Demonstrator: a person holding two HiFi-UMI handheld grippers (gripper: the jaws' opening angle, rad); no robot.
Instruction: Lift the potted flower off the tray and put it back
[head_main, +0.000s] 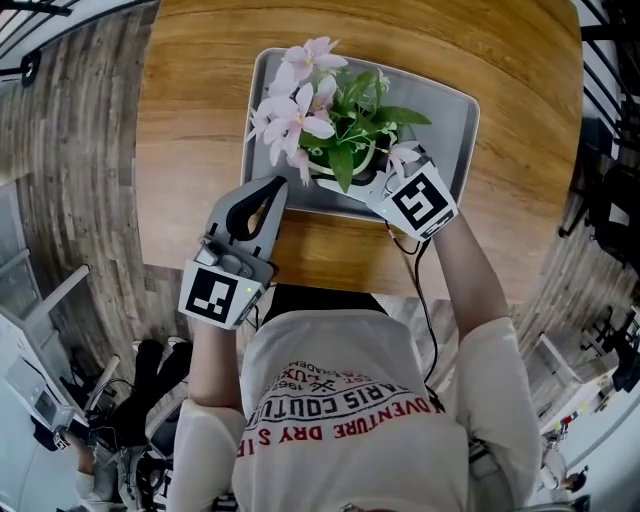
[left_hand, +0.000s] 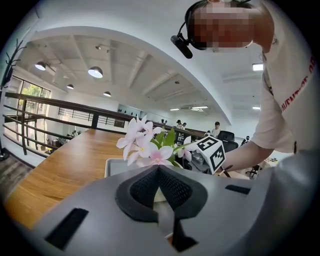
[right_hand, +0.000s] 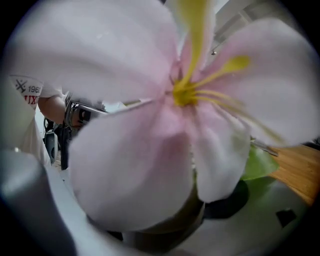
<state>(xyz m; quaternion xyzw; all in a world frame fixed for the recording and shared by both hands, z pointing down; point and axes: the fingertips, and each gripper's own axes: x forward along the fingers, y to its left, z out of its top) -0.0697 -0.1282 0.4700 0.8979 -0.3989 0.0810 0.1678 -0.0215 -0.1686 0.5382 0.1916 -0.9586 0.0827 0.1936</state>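
Bright, even ceiling lamps (left_hand: 95, 72) light the fisheye-warped views; a petal (right_hand: 150, 125) blurs the right gripper view.

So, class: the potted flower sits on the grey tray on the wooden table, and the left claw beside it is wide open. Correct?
Not quite: the left claw is shut, tips together, as the left gripper view shows. The potted flower does sit on the grey tray on the wooden table.

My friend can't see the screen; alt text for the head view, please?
From above, a potted flower with pink blooms stands on a grey tray on a wooden table. The right gripper sits at its base; the left gripper, jaws together, points at the tray's near edge.
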